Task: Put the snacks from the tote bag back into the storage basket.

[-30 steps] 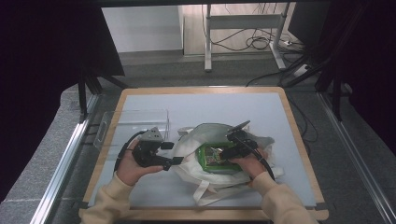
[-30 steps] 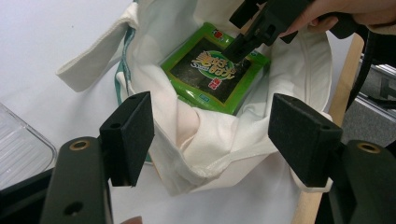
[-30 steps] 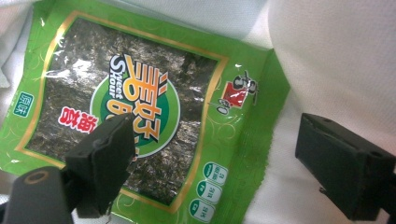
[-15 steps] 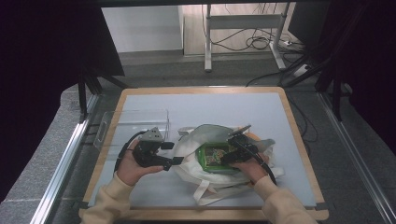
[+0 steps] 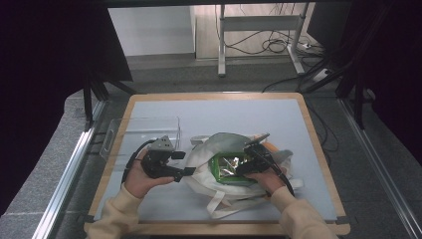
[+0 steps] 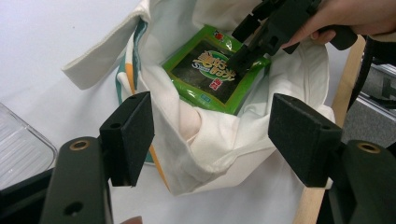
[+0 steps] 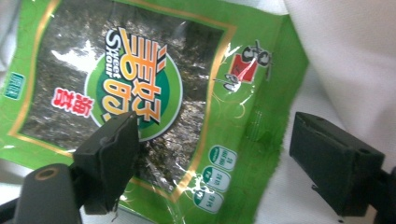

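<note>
The green seaweed snack packet (image 5: pixel 230 168) lies flat in the mouth of a white cloth tote bag (image 5: pixel 209 186) near the front middle of the table (image 5: pixel 298 119). Its long axis runs roughly across the right hand-held gripper (image 7: pixel 212 161). That gripper is by far the nearer: its jaws stand apart over the packet's corner, one pad above the printed face and the other out past the sealed edge; they have just been closing a little, with the packet edge between them, not yet pinched. The left hand-held gripper (image 6: pixel 212 140) is open too, its jaws straddling the bag's bunched near rim, pads clear of the cloth. Bag walls crowd the packet on all sides; free room is upward. A clear plastic tray (image 5: pixel 142 134) sits by the table's left edge.
</note>
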